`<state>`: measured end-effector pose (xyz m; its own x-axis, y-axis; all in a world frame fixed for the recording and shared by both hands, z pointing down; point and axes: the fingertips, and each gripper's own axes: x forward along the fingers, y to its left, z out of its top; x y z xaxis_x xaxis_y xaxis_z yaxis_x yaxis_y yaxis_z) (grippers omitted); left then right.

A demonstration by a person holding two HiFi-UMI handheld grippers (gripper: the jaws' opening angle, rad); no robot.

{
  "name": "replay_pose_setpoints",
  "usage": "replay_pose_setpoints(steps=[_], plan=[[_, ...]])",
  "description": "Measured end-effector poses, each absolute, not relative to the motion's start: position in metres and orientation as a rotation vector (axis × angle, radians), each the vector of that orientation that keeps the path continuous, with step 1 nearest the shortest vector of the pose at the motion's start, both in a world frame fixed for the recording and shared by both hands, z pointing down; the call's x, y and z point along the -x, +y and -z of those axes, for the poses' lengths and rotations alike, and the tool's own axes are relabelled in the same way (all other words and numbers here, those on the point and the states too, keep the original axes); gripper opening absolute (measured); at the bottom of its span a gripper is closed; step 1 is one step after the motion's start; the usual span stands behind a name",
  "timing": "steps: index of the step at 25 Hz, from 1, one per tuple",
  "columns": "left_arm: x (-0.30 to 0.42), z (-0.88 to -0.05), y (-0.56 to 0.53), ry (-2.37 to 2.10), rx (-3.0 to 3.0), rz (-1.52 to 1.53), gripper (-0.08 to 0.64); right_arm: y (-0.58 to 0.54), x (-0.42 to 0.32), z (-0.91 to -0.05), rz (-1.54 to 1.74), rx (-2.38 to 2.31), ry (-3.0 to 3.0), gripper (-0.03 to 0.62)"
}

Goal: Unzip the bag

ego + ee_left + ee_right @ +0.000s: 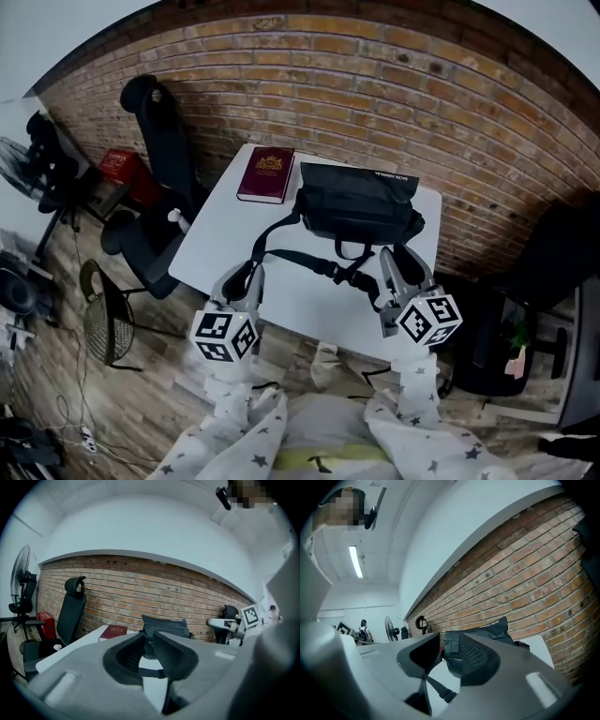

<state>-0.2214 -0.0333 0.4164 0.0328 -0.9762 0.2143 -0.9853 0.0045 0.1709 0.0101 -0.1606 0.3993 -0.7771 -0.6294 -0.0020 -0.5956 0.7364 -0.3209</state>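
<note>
Waiting at the far side of a white table (211, 239) set against a brick wall, the black bag (356, 211) lies well apart from both tools. Its top looks shut, though the zip itself is too small to make out. On that showing the job has not begun: no zip pull has been reached, let alone drawn. The left gripper (247, 274) hovers over the table's near edge, jaws only a narrow slit apart and nothing between them. The right gripper (401, 258) hangs opposite, jaws spread wider and likewise empty. A maroon book (266, 174) lies just beside the bag on its left. The bag's shoulder strap (300, 258) trails across the tabletop toward the person, running between the two grippers. Everything is left to do: reach in, steady the bag, find the pull, run it along
</note>
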Motion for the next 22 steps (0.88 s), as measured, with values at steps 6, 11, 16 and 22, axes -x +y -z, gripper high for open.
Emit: replay_pose_setpoints(steps=[6, 11, 16, 22], plan=[[0.231, -0.426, -0.085, -1.949, -2.057, -0.074, 0.078, -0.200, 0.008, -0.413, 0.522, 1.015, 2.821, 0.137], [0.226, -0.437, -0.113, -1.879, -2.081, -0.121, 0.094, -0.211, 0.024, -0.432, 0.607, 1.004, 2.837, 0.149], [0.228, -0.453, -0.136, -1.816, -2.088, -0.181, 0.104, -0.217, 0.047, -0.453, 0.667, 0.972, 2.876, 0.158], [0.229, -0.469, -0.168, -1.724, -2.139, -0.251, 0.135, -0.222, 0.074, -0.481, 0.762, 0.933, 2.910, 0.160]])
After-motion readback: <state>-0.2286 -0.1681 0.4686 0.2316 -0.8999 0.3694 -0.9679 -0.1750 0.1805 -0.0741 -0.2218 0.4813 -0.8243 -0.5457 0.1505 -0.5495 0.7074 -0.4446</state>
